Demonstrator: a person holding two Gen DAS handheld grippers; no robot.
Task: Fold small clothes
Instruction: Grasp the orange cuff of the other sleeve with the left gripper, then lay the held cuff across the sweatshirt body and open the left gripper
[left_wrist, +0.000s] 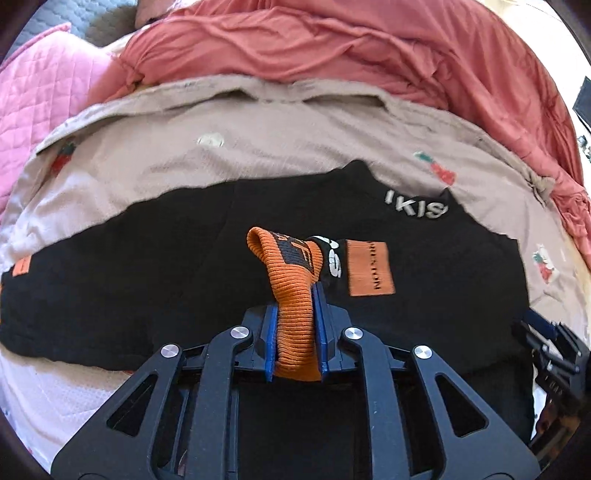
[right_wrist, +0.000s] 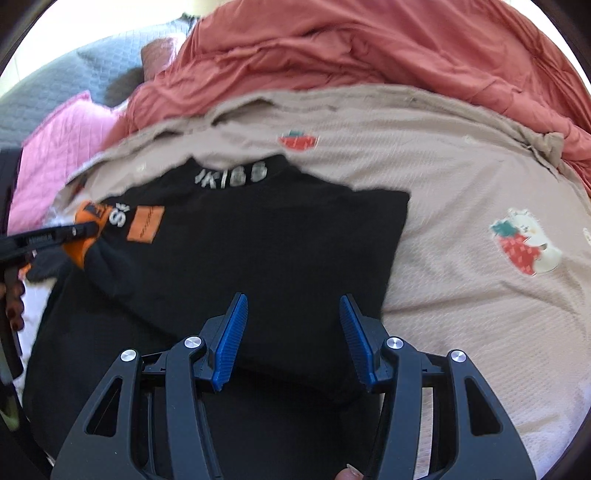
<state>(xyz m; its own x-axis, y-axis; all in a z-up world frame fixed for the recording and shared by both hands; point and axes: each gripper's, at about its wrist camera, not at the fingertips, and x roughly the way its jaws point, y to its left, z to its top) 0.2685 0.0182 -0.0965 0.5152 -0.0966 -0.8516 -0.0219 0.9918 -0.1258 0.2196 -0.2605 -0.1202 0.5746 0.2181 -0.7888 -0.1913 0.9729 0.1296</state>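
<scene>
One black top (right_wrist: 258, 240) lay spread on the beige strawberry-print blanket (right_wrist: 461, 314) covering the bed, its collar lettering toward the far edge, where a rumpled coral duvet (right_wrist: 369, 48) was heaped. Two grippers were at work. The left gripper (left_wrist: 297, 295) had its blue pads clamped on the top's orange ribbed cuff (left_wrist: 291, 280), the sleeve carried in over the chest just beside one orange patch (left_wrist: 369, 267); no earlier frame was there to compare. The right gripper (right_wrist: 291, 328) hovered over the near part of the top with its jaws apart and nothing between them, only black cloth below.

The left wrist view alone showed the cuff squeezed between the pads, a second orange patch (left_wrist: 23, 266) at the top's left end, and four strawberry prints on the blanket. The right wrist view alone showed the left gripper from the side, the top's folded right edge, a pink quilted pillow (right_wrist: 62, 147) against a grey one (right_wrist: 66, 77) at the far left corner, and a fingertip (right_wrist: 349, 472) at its bottom rim.
</scene>
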